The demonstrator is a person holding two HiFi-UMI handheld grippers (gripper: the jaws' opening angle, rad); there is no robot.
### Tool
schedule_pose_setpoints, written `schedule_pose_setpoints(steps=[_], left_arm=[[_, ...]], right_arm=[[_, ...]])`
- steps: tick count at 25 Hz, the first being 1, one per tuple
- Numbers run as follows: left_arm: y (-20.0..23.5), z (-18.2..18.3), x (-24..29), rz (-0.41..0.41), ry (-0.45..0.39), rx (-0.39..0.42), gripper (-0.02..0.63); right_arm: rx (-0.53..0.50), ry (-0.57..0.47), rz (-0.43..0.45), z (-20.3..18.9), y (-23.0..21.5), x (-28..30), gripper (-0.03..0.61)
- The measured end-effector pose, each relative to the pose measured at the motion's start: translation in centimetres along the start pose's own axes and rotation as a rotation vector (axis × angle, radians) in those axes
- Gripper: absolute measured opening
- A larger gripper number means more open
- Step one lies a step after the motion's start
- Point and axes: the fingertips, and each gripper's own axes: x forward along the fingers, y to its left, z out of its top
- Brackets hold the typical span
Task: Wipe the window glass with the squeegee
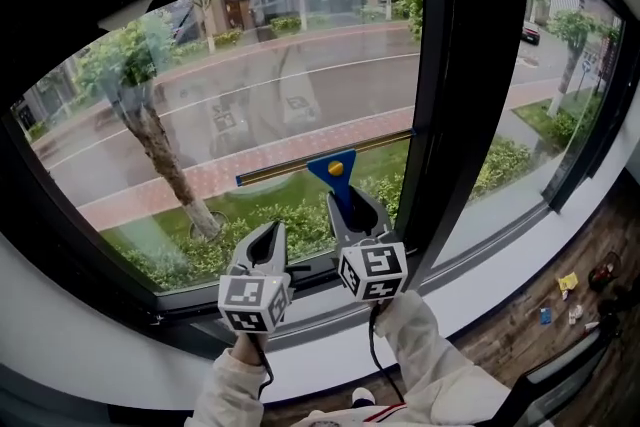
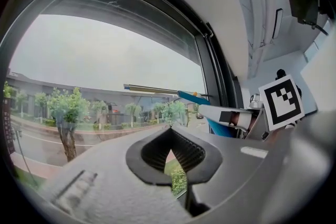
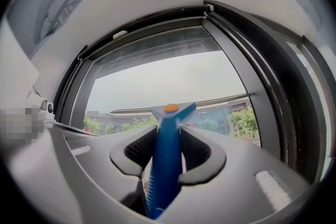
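Pinched the squeegee [image 1: 322, 160] by its blue handle in the right claw [image 1: 346, 200], with the handle pointing up and away from the marker cube [image 1: 372, 272]. Showed the same in the right gripper view: right claw [image 3: 167, 153] clamped on the handle from both sides, ribbed pads [image 3: 139, 151] against the blue plastic, and an orange button at the head of the squeegee [image 3: 169, 123].

Held the long blade across the window glass [image 1: 250, 65], low on the pane. Slanted it slightly upward to the right, with its right end just beside the dark upright frame [image 1: 450, 95]. Could not tell whether the rubber edge actually touched the pane.

Held the left claw [image 1: 268, 231] lower and to the left, apart from the squeegee, pressed together at the tips and carrying nothing. Matched that in the left gripper view: left claw [image 2: 169, 132] with tips meeting, only greenery showing through the hollow behind them, and the squeegee [image 2: 157, 89] and right claw [image 2: 223, 115] off to the upper right.

Looked out through the pane on a tree [image 1: 150, 130], a road, a red-brick walkway and grass. Wore white sleeves [image 1: 430, 365].
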Motion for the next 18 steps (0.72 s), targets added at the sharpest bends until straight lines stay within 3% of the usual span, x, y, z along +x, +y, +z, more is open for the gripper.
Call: schedule_pose_setpoints(steps=[6, 18], left_arm=[[-0.1, -3.4, -0.3, 0.012, 0.043, -0.037, 0.000], [-0.4, -7.6, -0.2, 0.008, 0.105, -0.068, 0.000]], right_arm=[[0.005, 0.050, -0.004, -4.1, -0.2, -1.0, 0.143], [0.018, 0.110, -0.010, -8.8, -0.4, -2.2, 0.143]])
